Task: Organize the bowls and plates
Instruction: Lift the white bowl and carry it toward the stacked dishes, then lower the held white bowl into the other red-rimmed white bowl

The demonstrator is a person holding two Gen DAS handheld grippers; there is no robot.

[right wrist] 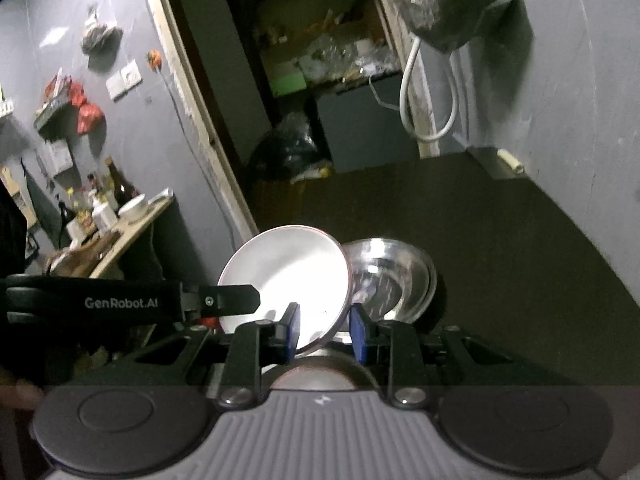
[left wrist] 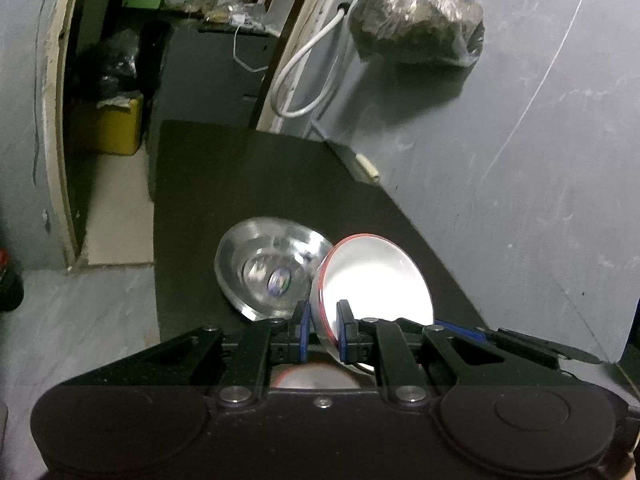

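A dark worktop (left wrist: 260, 184) is running along a grey wall (left wrist: 520, 160), its far end reaching a doorway (left wrist: 120, 80) into a cluttered room; a bag of dark stuff (left wrist: 418, 20) is hanging on the wall above a looped white cable (left wrist: 304, 76). A white bowl with a red rim (left wrist: 376, 280) is sitting tilted near the worktop's near edge, glaring under the light, touching a steel bowl (left wrist: 268, 268) beside it. The left claw (left wrist: 323, 328) is pinching the white bowl's rim between blue pads, and the right claw (right wrist: 324, 332) is gripping the same bowl's rim from the other side.
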